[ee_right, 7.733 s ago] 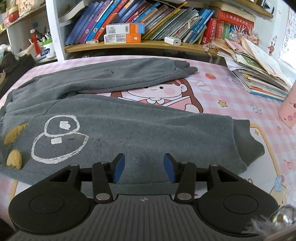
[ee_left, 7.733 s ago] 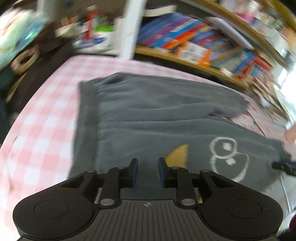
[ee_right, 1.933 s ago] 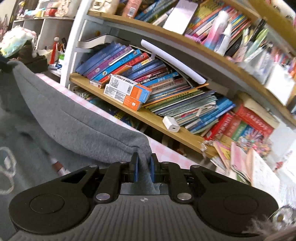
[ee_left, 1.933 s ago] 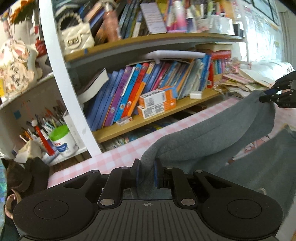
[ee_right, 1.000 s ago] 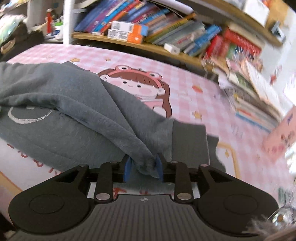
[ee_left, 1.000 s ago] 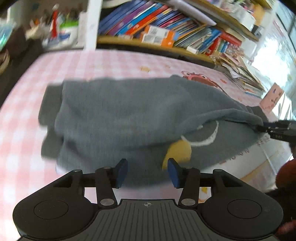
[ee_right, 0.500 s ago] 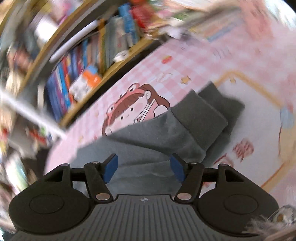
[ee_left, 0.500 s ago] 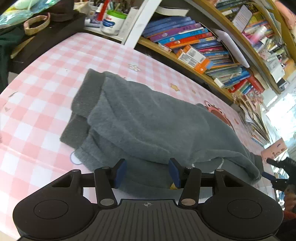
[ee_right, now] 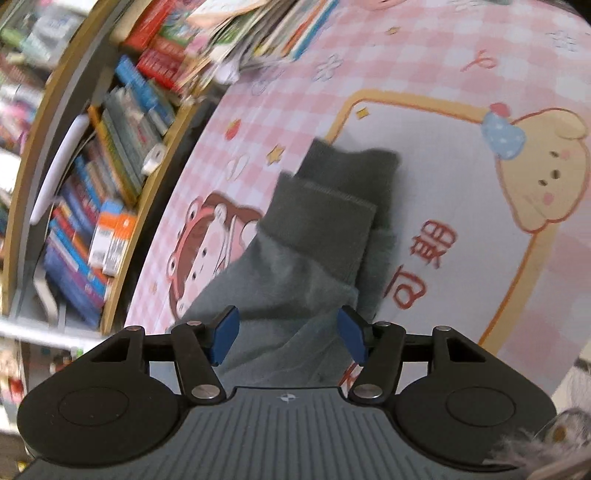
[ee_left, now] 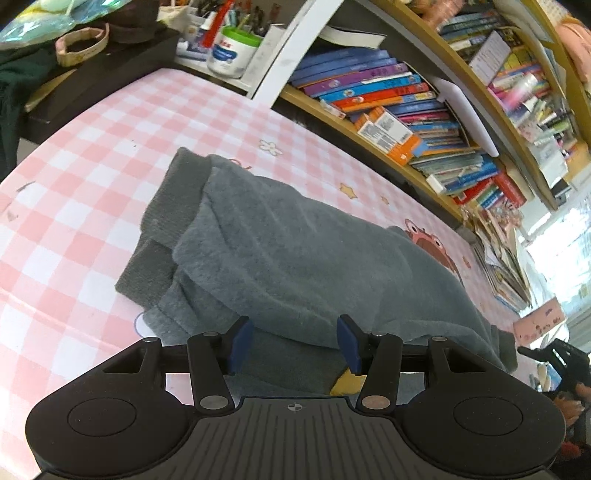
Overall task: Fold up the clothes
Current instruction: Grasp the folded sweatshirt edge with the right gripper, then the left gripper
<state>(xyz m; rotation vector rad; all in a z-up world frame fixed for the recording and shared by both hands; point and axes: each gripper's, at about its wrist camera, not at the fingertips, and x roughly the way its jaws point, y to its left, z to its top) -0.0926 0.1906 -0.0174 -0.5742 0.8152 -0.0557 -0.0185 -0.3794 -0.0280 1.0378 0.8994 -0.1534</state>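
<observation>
Two layers: grey trousers (ee_left: 295, 251) doubled lengthwise, one leg laid over the other, placed along the near edge of the table (ee_left: 92, 147), a second ago lifted and dragged across.
Waist end: toward the left edge, bands stacked but offset.
Cuffs (ee_right: 332, 206): toward the right end, upper cuff lying short of the lower, both on the white cartoon panel.
Change: cloth let go a moment ago; both tools previously pinching the far leg, now drawn back above it.
Left gripper (ee_left: 293, 343): released, pads spread wide, nothing between them, hovering above the near fold.
Right gripper (ee_right: 288, 336): released likewise, spread over the leg just short of the cuffs.
Meaning for task: first fold judged complete; crosswise fold not yet made; edge alignment loose, likely worth smoothing first.
Surroundings: bookshelf (ee_left: 406, 122) along the far edge; loose magazines (ee_right: 258, 33) at the far right corner.
</observation>
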